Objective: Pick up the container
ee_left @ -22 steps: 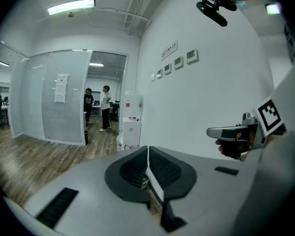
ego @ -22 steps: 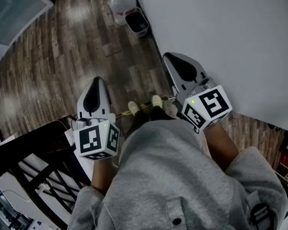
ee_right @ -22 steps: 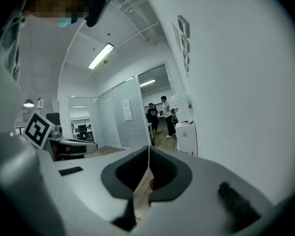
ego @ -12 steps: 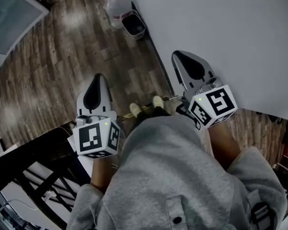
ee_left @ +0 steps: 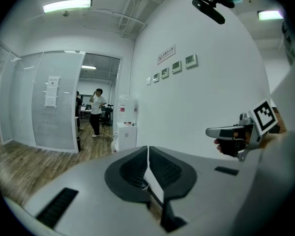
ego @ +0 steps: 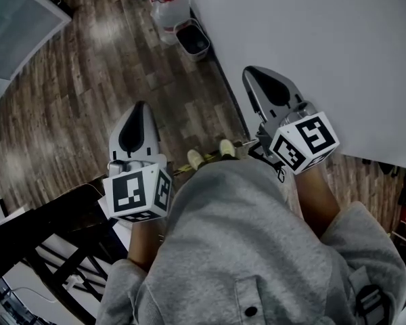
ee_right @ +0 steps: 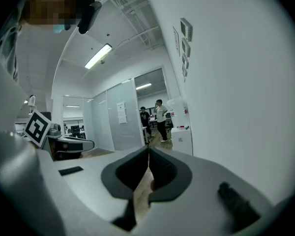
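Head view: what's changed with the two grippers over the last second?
The right gripper has edged slightly up the picture, toward the white wall. The left gripper stayed about where it was. Both are still shut and empty. Nothing was taken hold of or let go.

Wood floor [ego: 68, 100], white wall [ego: 325, 46] at right. Small dark bin [ego: 193, 38] against wall, white dispenser w/ red label [ego: 170, 9] just beside it. Black frame [ego: 47, 242] btm left. Far off: glass partition [ee_left: 54, 102], person standing [ee_left: 96, 111] nr doorway.
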A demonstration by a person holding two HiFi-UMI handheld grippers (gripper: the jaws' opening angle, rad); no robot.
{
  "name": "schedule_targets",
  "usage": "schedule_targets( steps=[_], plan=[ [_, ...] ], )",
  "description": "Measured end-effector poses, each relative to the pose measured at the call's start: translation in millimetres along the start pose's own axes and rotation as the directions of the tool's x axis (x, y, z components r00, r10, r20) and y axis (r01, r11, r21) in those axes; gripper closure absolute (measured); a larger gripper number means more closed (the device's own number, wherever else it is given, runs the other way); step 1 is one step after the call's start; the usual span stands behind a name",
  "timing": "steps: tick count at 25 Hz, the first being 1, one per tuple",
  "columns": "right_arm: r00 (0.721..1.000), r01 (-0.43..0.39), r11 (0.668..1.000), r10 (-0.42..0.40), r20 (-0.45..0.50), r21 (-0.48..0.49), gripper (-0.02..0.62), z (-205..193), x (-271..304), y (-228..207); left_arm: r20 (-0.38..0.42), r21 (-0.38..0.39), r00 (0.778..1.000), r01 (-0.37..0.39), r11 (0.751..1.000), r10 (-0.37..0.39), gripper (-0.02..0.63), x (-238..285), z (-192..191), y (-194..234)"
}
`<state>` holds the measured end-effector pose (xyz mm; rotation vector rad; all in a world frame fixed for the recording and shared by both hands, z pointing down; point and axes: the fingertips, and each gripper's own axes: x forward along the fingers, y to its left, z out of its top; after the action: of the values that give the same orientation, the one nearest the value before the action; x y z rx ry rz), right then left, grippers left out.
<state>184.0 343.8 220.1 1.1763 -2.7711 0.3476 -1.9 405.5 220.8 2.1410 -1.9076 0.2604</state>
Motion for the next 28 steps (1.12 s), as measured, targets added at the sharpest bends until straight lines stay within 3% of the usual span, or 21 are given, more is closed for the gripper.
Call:
schedule_targets(
  steps=[16, 28],
  plan=[
    [1.0, -0.006, 0.999, 0.007, 0.019, -0.047, 0.569, -1, 34, 52, 0.046, -0.016, 0.998, 0.034, 0.999, -0.033, 0.583, -6, -6, 41],
    [0.999, 0.002, 0.998, 0.0, 0.034, -0.058, 0.569, 4, 40, 60, 0.044, -0.011, 0.998, 0.041, 0.999, -0.041, 0.583, -10, -4, 49]
  ],
)
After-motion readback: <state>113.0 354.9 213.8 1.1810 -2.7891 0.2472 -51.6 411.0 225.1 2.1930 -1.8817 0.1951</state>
